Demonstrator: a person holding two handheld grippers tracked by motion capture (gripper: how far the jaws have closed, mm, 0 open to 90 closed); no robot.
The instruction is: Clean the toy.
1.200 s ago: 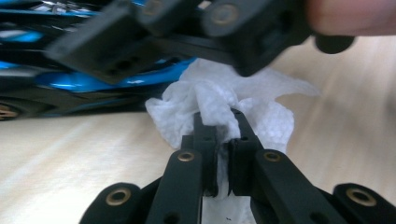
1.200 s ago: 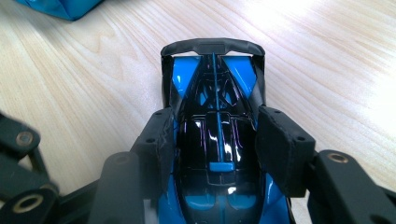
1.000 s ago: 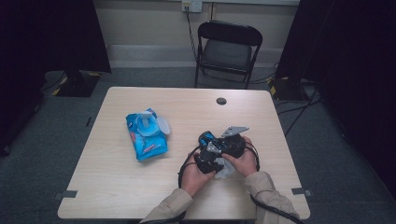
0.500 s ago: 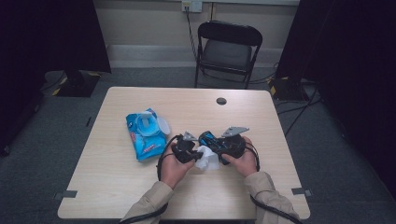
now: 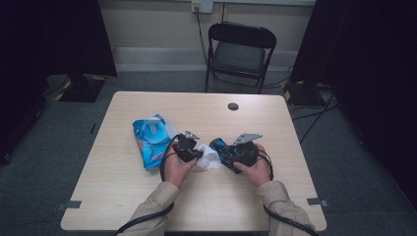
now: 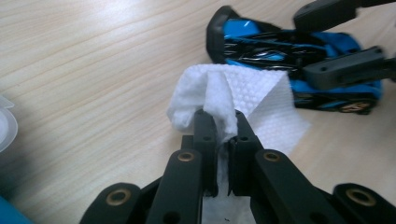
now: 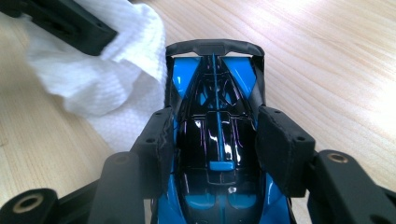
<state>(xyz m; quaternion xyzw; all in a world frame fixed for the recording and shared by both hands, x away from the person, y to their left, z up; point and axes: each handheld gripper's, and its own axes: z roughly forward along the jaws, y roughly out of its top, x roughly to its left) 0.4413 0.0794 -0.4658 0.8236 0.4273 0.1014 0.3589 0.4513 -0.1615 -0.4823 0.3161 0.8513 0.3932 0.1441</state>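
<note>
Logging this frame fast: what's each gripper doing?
Left gripper: shut on the white wipe.
Right gripper: shut on the blue toy car.

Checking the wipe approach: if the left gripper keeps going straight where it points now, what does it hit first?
Probably the blue toy car. The left gripper, shut on the white wipe, points across bare table toward the car held by the right gripper. Depth between wipe and car is unclear.

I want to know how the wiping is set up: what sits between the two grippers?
In the high view, a white wipe lies between them, pinched by the left gripper beside the blue toy car that the right gripper clamps.
</note>
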